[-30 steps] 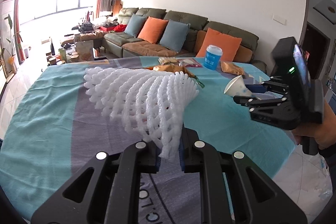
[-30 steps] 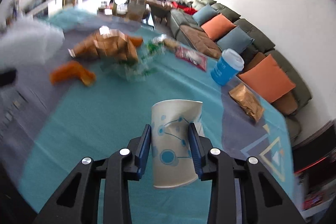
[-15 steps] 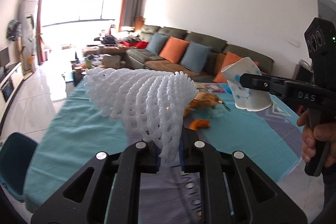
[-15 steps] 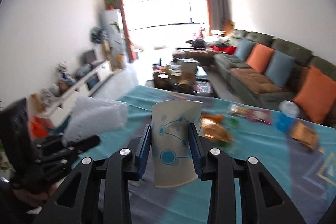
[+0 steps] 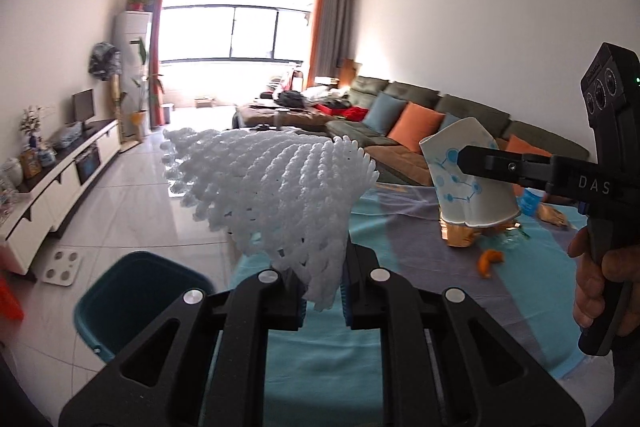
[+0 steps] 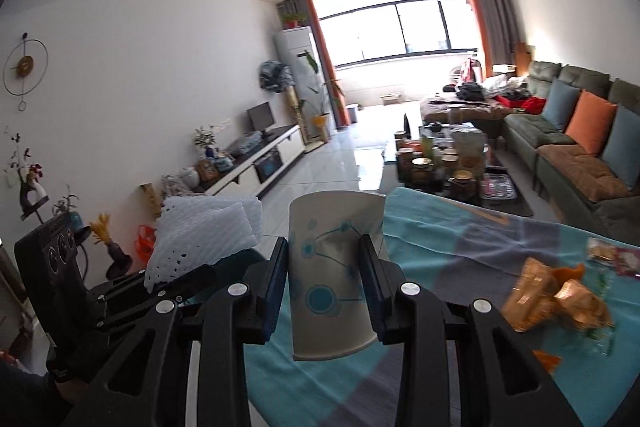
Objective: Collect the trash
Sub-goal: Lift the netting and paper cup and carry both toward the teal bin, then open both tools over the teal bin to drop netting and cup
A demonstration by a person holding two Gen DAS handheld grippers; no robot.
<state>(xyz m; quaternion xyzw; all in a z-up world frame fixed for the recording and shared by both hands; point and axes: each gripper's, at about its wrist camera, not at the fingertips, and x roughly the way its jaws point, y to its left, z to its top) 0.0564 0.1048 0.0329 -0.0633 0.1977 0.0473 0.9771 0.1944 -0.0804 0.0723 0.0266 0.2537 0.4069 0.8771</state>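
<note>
Trash in both tools: my left tool clamps foam netting, right tool clamps the paper cup, both lifted off the worktop toward the teal bin, I judge.

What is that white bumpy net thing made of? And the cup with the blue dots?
The white net looks like soft foam mesh, matte, the kind wrapped around fruit: it is puffy, full of holes, and squashes flat where the left tool pinches it. The cup in the right tool looks like thin paper with a smooth, slightly shiny printed coat: its wall is dented in. Probably, not certainly.
</note>
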